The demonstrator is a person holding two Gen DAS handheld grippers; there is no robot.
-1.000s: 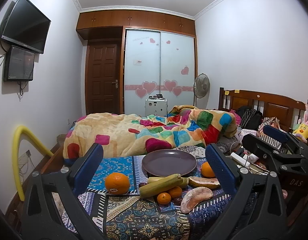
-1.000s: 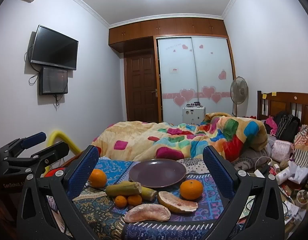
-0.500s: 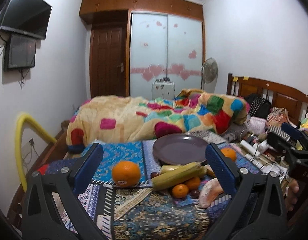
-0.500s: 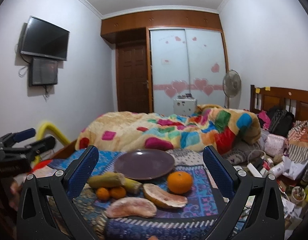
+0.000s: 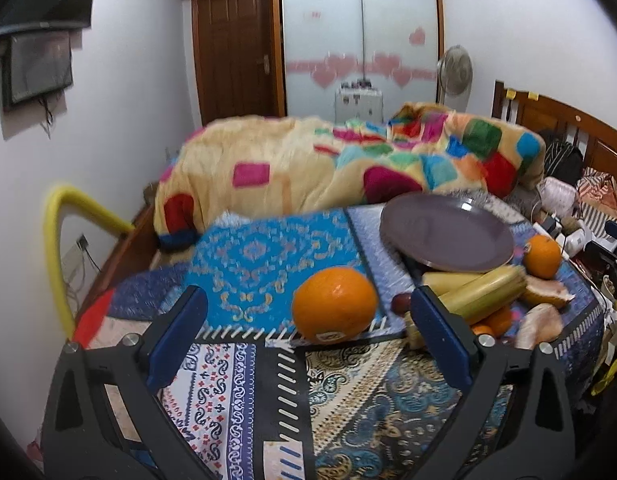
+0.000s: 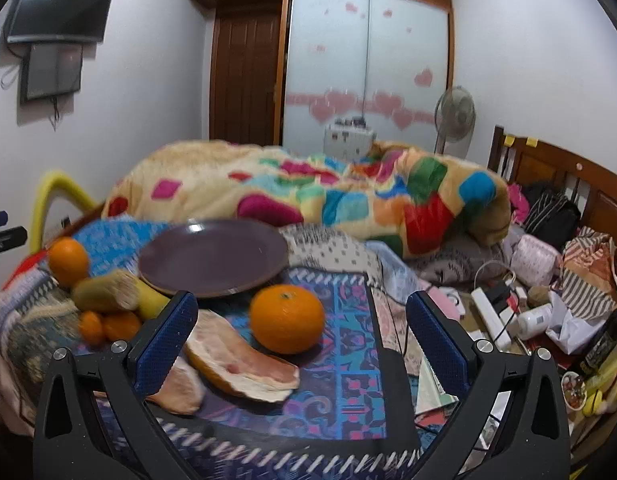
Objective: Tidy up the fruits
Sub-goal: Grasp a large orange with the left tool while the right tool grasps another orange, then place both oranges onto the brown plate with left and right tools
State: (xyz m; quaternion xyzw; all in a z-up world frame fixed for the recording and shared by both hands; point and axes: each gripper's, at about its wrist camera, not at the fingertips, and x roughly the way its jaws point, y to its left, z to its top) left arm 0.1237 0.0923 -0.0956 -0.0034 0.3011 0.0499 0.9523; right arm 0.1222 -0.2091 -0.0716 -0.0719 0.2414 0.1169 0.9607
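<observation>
Two grippers face fruit on the patterned blue cloth [image 5: 268, 256] on the bed. Left gripper [image 5: 308, 336]: fingers spread wide, a large round orange [image 5: 334, 304] just ahead between them, untouched. Right gripper [image 6: 302, 334]: fingers spread, a second round orange [image 6: 286, 318] between them, a pale pomelo wedge [image 6: 240, 358] by its left finger. Beyond sits a round purple plate [image 6: 212, 256].
</observation>
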